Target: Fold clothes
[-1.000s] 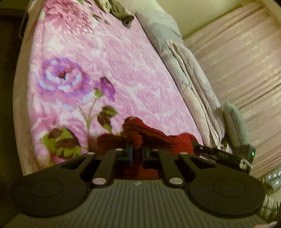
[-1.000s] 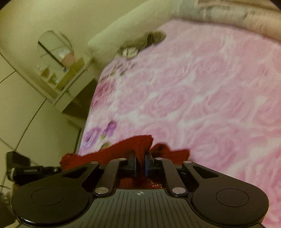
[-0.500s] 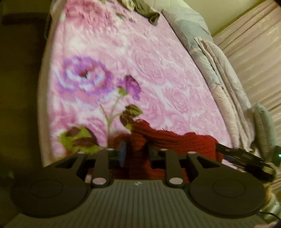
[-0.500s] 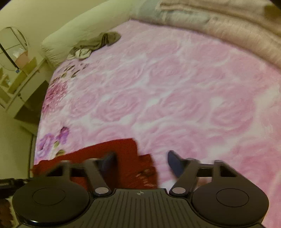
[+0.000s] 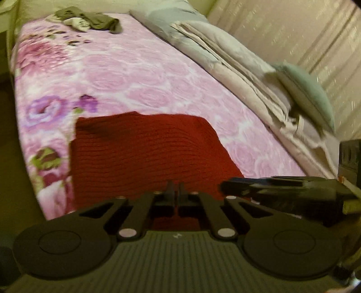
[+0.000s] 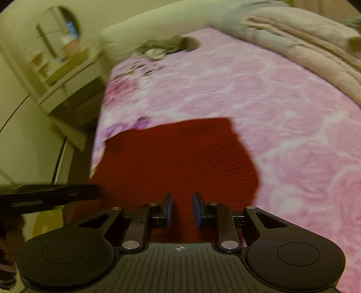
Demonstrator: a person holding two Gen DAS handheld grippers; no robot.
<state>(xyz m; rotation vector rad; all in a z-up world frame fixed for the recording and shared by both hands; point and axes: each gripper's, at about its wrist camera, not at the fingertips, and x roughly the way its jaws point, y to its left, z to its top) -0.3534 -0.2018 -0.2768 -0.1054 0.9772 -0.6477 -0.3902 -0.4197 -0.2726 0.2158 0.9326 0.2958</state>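
A dark red knitted garment [image 5: 140, 144] lies spread flat as a rough rectangle on the pink floral blanket [image 5: 135, 74], near the bed's front edge. My left gripper [image 5: 175, 191] hovers over the garment's near edge with its fingers almost touching and no cloth visibly pinched. In the right wrist view the same red garment [image 6: 176, 153] fills the middle. Above its near part my right gripper [image 6: 182, 202] is partly open, blue pads apart, holding nothing. Each gripper's dark body shows at the side of the other's view.
A crumpled olive and white pile of clothes [image 5: 90, 20] sits at the far end of the bed. Folded quilts [image 5: 237, 63] and a grey-green pillow [image 5: 306, 90] line the curtain side. A dresser with a mirror [image 6: 58, 51] stands beside the bed.
The red garment was bunched in both shut grippers; both let go and it now lies flat. Both grippers have drawn back. The left has shut again and the right has narrowed.
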